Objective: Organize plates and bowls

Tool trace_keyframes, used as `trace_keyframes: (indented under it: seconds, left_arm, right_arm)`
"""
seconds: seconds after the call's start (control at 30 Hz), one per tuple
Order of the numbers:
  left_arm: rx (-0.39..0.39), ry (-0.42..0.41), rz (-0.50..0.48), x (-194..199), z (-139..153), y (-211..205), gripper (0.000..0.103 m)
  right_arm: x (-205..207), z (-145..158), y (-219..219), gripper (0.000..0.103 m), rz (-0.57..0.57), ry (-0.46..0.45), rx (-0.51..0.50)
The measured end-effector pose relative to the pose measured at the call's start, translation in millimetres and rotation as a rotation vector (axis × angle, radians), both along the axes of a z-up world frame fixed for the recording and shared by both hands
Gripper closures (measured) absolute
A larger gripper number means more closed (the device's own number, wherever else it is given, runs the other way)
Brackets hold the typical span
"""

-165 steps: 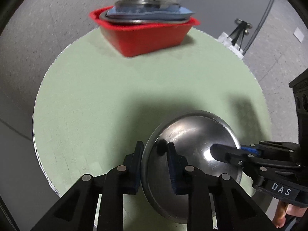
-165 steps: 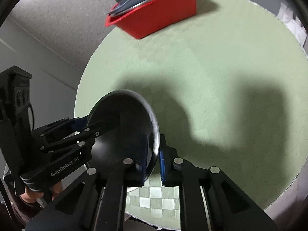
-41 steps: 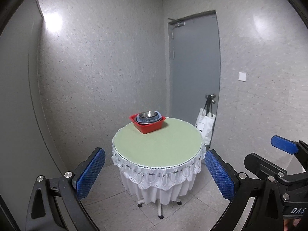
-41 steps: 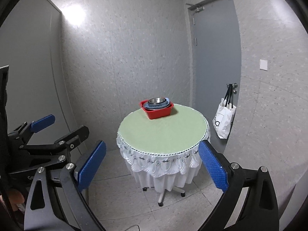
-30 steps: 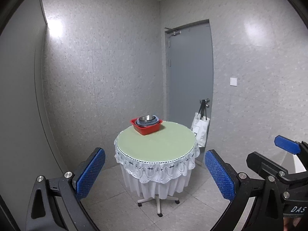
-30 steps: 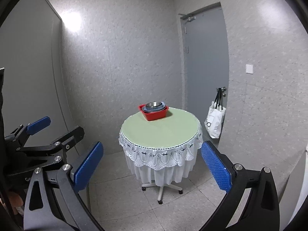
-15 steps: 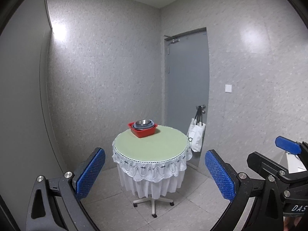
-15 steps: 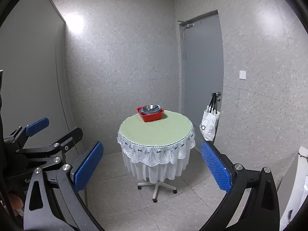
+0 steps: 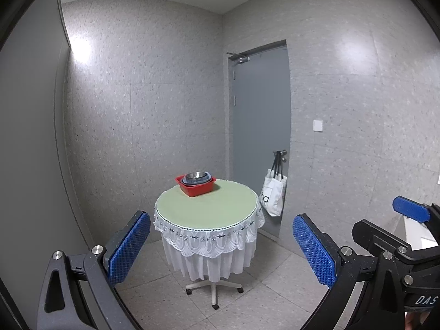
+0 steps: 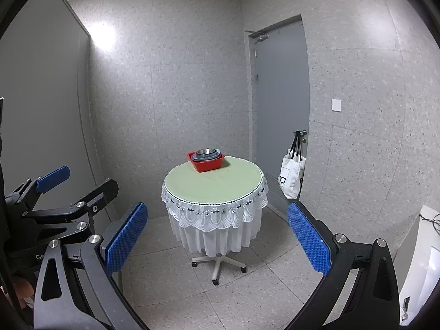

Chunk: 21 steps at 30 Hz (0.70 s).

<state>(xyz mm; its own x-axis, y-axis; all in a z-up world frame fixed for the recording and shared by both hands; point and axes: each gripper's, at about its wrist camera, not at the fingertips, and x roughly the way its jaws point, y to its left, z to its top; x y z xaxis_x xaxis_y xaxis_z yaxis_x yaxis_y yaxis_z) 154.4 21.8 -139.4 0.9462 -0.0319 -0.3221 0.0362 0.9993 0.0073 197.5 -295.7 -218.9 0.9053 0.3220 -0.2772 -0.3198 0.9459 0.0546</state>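
A red tub (image 9: 196,188) sits at the far edge of the round green table (image 9: 209,211). It holds a stack of blue plates with a steel bowl (image 9: 195,176) on top. The tub also shows in the right wrist view (image 10: 207,164) on the table (image 10: 217,180). My left gripper (image 9: 221,247) is open and empty, well back from the table. My right gripper (image 10: 217,238) is open and empty, also far back. Each gripper shows at the edge of the other's view.
The table has a white lace skirt and a wheeled base (image 9: 214,288) on a tiled floor. A grey door (image 9: 261,137) stands behind, with a white tote bag (image 9: 272,195) hanging from its handle. Grey walls enclose the small room. A white cabinet (image 10: 420,269) is at the right.
Both grippers held a steel bowl over the table 5.5 s ago; now both are open and empty. Over the last second both have drawn further back from the table.
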Motion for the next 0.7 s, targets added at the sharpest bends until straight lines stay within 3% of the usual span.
trace_keyframes:
  seconds: [0.7]
  left_arm:
    - [0.008,-0.003,0.001,21,-10,-9,0.001]
  right_arm:
    - [3,-2,-8,0.000,0.008,-0.006,0.015]
